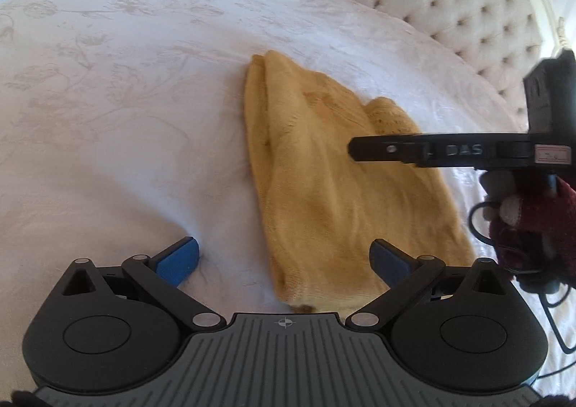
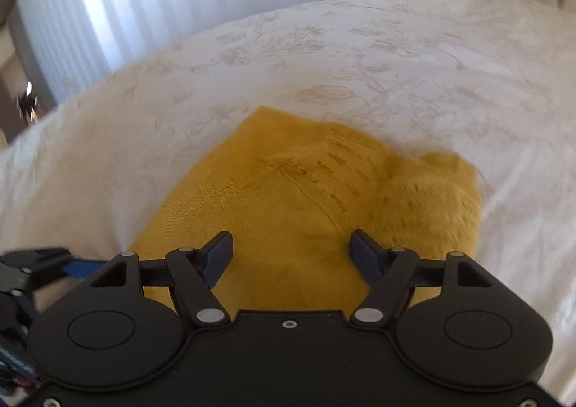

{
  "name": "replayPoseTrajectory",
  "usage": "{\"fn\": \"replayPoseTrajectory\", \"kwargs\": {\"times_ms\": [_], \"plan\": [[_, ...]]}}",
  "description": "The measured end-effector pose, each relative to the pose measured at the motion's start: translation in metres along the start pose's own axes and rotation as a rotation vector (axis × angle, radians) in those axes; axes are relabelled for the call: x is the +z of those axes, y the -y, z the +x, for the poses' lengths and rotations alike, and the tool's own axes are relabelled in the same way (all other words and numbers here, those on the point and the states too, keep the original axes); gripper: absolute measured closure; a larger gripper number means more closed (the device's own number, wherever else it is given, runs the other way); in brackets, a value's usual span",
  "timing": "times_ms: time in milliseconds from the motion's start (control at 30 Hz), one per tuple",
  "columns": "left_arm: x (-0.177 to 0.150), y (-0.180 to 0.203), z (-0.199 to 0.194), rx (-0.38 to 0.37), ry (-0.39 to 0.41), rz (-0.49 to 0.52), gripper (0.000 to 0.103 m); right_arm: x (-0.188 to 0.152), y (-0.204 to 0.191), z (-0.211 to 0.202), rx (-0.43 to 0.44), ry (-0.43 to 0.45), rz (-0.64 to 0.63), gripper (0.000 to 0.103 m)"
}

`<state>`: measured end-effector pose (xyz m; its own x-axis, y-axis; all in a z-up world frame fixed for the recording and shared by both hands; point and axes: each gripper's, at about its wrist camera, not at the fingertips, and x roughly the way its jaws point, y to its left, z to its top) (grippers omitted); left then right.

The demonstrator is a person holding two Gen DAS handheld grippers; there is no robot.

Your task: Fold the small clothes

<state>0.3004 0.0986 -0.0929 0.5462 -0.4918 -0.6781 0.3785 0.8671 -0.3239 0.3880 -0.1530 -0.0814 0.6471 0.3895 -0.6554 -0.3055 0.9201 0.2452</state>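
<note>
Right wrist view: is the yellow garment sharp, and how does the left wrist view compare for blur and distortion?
Right wrist view: the yellow garment is motion-smeared, worst at its right fold; left wrist view: softly blurred too, the bedspread bowed by the fisheye, the headboard bright but readable.

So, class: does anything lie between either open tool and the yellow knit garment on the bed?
Nothing visible does. The left tool and right tool are both open just above the yellow knit garment, which lies alone on the white bedspread.
</note>
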Motion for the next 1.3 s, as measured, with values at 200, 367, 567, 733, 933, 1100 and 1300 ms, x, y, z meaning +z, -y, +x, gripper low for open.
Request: {"fn": "replayPoseTrajectory", "kwargs": {"times_ms": [200,367,567,733,933,1100,1300], "plan": [[0.004,-0.014,-0.011,-0.012,0.066,-0.136,0.001,-0.051,-0.020,-0.064,-0.107,0.069,-0.150,0.029],[0.007,-0.024,-0.020,-0.008,0.116,-0.220,0.001,-0.096,-0.063,-0.086,-0.188,0.096,-0.418,0.034],[0.013,-0.014,-0.022,0.006,0.131,-0.171,0.001,-0.107,-0.089,-0.075,-0.242,0.097,-0.600,0.058],[0.013,-0.011,-0.022,0.012,0.133,-0.153,0.001,-0.118,-0.102,-0.068,-0.253,0.076,-0.736,0.058],[0.014,-0.010,-0.022,0.011,0.134,-0.143,0.001,-0.123,-0.103,-0.066,-0.271,0.088,-0.747,0.058],[0.012,-0.009,-0.022,0.008,0.131,-0.143,0.001,-0.121,-0.103,-0.063,-0.303,0.080,-0.752,0.058],[0.012,-0.006,-0.021,-0.003,0.132,-0.128,0.001,-0.129,-0.109,-0.057,-0.334,0.077,-0.825,0.063]]}}
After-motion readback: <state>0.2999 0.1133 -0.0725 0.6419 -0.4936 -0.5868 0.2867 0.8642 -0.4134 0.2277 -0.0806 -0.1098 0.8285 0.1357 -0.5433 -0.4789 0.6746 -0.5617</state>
